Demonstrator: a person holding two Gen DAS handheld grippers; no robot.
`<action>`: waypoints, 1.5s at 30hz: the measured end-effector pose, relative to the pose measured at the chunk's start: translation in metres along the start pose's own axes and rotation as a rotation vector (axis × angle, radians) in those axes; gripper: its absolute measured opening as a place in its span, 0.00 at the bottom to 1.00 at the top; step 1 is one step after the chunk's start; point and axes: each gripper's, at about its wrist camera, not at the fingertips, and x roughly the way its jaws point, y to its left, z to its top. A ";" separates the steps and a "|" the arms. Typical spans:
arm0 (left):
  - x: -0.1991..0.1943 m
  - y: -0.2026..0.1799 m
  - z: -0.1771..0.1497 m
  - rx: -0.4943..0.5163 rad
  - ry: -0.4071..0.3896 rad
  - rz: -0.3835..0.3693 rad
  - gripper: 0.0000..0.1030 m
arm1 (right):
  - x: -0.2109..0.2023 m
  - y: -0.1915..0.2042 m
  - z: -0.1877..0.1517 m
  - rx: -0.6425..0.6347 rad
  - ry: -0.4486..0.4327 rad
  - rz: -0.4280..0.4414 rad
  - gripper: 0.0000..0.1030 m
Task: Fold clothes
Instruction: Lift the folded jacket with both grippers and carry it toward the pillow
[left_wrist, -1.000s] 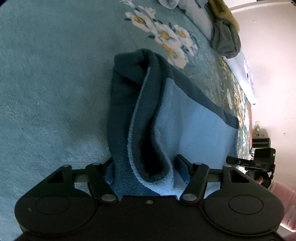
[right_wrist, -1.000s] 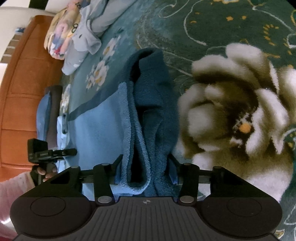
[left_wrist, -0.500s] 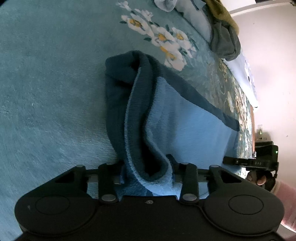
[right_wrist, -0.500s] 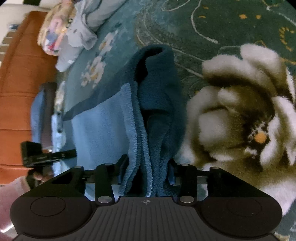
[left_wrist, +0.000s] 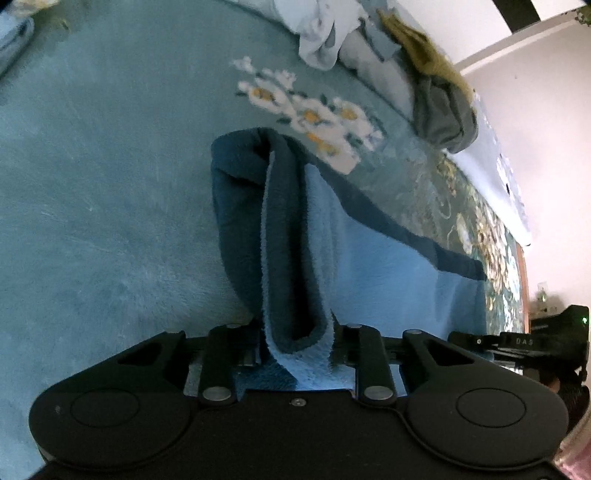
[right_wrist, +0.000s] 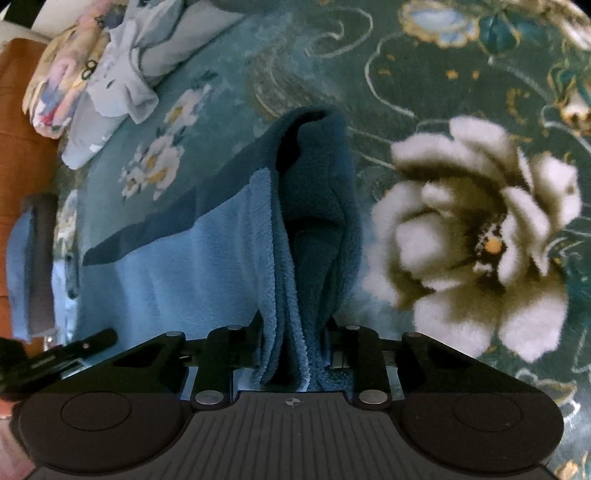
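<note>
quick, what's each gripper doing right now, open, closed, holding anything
Left gripper: fingers have just been closing, now shut on the blue towel.
Right gripper: fingers have just been closing, shut on the same towel.

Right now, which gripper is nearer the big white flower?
Right. Both jaws have just been closing on the blue towel: the right gripper has the flower just beside it, the left gripper holds the towel's opposite corner.

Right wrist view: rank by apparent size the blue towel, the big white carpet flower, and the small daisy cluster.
1. Blue towel, though nearest the camera.
2. Big white carpet flower.
3. Small daisy cluster, lying farther away.
</note>
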 end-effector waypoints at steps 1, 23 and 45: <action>-0.005 -0.003 -0.002 0.002 -0.011 0.004 0.24 | -0.005 0.005 -0.003 -0.006 -0.014 -0.006 0.24; -0.186 -0.064 -0.054 -0.030 -0.273 -0.015 0.24 | -0.152 0.147 -0.042 -0.231 -0.161 0.003 0.23; -0.315 -0.137 -0.082 -0.235 -0.643 0.213 0.24 | -0.173 0.278 0.045 -0.716 -0.043 0.291 0.23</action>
